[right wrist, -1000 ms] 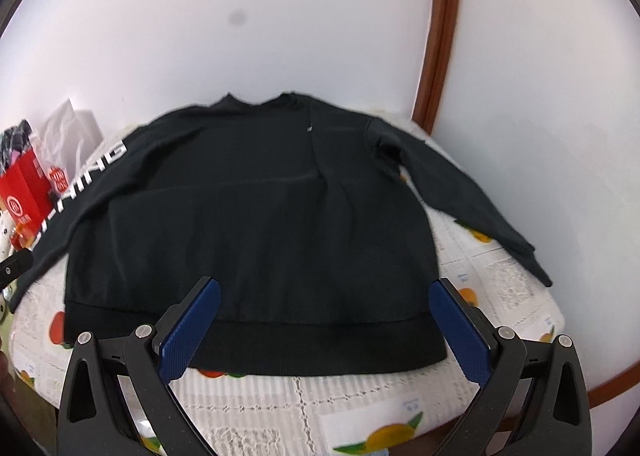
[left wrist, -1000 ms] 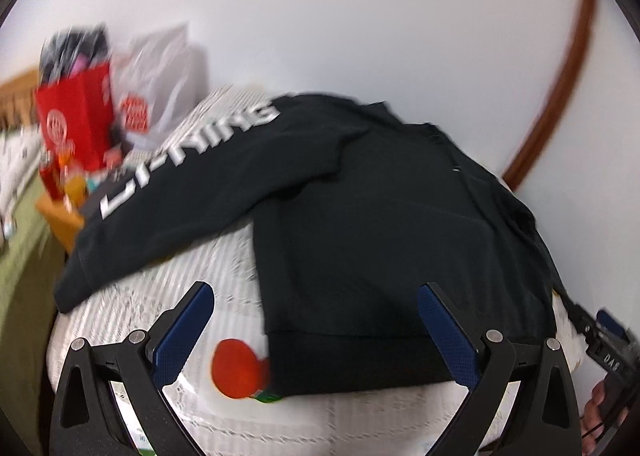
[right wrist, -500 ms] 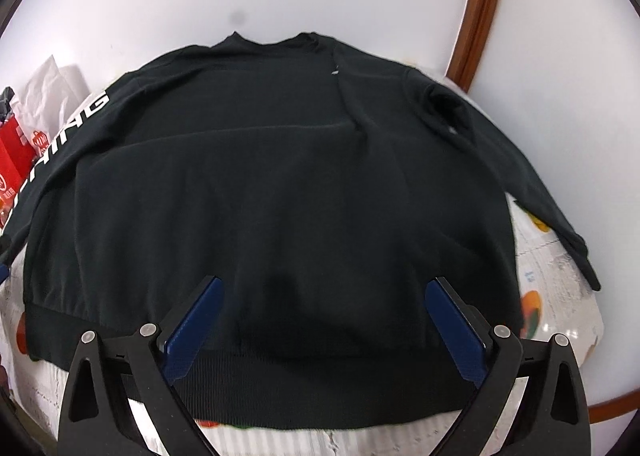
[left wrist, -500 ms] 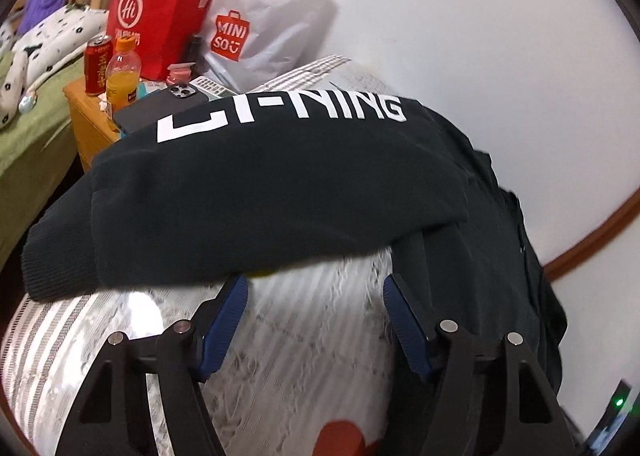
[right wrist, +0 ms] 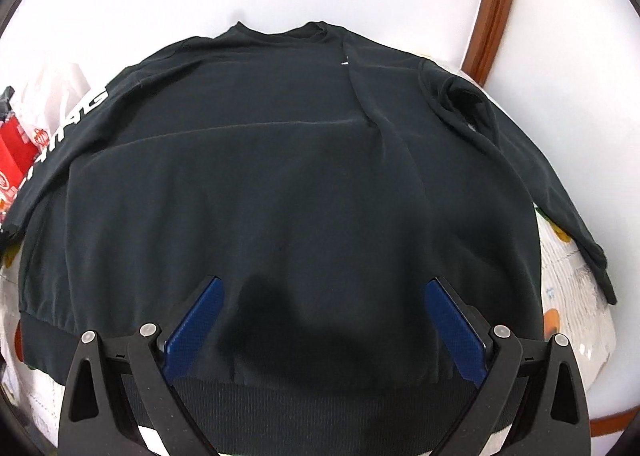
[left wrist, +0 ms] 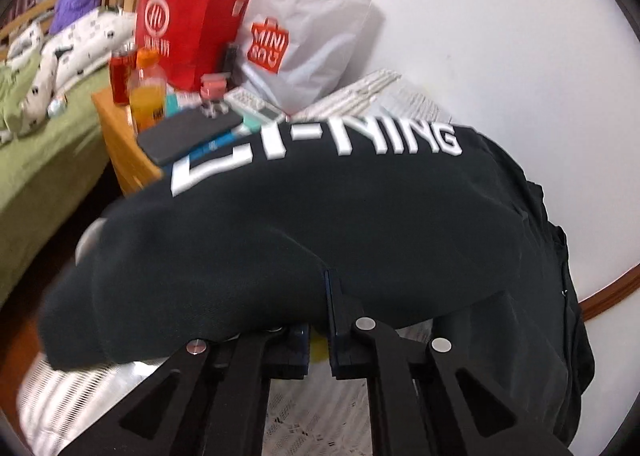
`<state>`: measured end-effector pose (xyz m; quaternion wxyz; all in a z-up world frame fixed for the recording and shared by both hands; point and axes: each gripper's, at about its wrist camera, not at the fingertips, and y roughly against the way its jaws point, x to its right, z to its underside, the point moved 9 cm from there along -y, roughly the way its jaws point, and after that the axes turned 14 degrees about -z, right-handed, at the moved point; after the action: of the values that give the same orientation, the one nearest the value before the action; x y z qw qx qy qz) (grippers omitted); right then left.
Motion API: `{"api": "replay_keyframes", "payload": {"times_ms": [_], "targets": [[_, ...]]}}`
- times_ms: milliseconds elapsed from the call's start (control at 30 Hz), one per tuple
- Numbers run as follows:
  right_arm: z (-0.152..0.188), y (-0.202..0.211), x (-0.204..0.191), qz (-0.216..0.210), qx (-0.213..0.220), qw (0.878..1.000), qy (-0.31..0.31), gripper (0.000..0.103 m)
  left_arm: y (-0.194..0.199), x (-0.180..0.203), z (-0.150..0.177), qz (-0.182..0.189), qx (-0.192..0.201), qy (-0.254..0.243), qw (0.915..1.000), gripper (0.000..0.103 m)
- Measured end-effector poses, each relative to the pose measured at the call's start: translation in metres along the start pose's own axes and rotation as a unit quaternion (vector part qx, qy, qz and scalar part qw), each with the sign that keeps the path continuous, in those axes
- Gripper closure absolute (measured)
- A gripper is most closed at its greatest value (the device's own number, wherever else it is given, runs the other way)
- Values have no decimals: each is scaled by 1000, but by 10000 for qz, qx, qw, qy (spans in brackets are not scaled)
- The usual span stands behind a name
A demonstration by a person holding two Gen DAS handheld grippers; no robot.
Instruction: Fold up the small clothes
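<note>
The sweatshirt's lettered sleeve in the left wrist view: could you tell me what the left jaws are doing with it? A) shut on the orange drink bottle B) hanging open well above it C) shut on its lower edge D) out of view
C: the left gripper has its jaws closed together on the lower edge of the lettered sleeve of the black sweatshirt.

Black sweatshirt (right wrist: 280,183) spread flat on table

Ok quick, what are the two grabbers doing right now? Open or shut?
Left gripper: just closed, pinching the lower edge of the black sweatshirt's lettered sleeve.
Right gripper: open, holding nothing, over the sweatshirt's hem.
</note>
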<state>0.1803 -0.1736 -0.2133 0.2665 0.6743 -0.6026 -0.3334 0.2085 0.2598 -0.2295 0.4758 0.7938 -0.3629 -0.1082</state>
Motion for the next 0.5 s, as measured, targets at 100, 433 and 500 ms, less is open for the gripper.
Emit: {"api": "replay_keyframes", "payload": {"times_ms": [100, 433, 500], "targets": [[-7, 2, 7, -93, 72, 9999, -31, 4, 27, 17, -21, -43, 403, -233, 9989, 97], [-25, 32, 38, -318, 580, 9978, -35, 4, 115, 185, -50, 692, 1402, -1602, 9746, 97], [-26, 38, 52, -247, 657, 9975, -74, 4, 125, 229, -42, 824, 1520, -1995, 9645, 97]]}}
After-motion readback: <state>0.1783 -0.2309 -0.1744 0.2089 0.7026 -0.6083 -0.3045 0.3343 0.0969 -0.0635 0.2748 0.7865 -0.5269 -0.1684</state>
